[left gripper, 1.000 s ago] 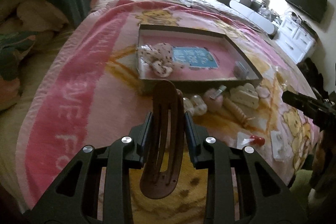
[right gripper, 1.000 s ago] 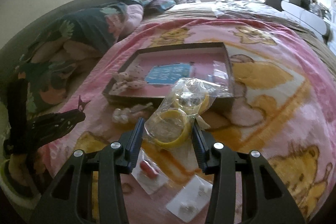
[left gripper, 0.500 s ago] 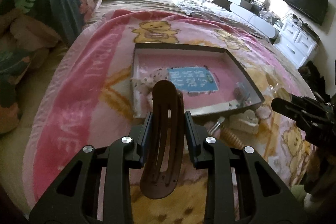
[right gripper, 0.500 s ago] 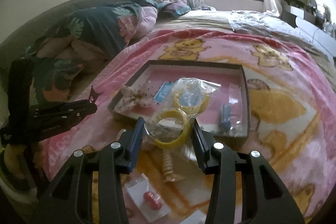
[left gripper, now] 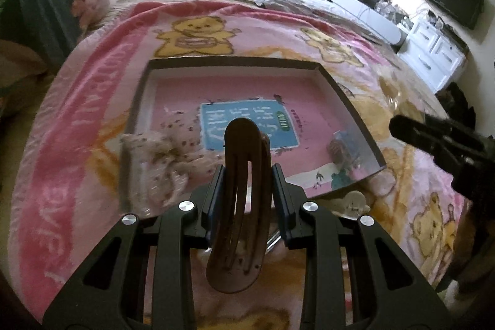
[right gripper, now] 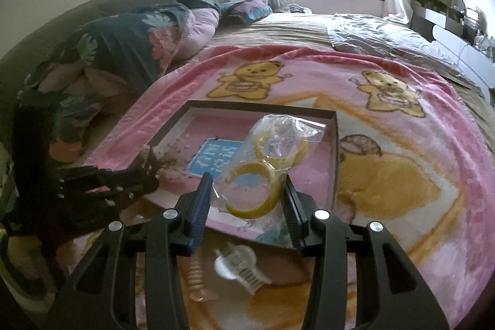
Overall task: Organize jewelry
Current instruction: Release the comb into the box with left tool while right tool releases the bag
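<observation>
Jewelry tray (left gripper: 346, 95) sits on bed blanket (left gripper: 92, 101). Left gripper (left gripper: 246, 190) jaws pinch brown hair clip (left gripper: 241, 200) above tray's near edge. Right gripper (right gripper: 249, 200) jaws clamp bagged yellow bangles (right gripper: 266, 163) over tray.

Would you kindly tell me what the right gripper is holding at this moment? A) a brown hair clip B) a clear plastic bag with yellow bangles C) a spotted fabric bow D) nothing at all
B: in the right wrist view, the right gripper is closed on a clear plastic bag with yellow bangles, held above the tray.
</observation>
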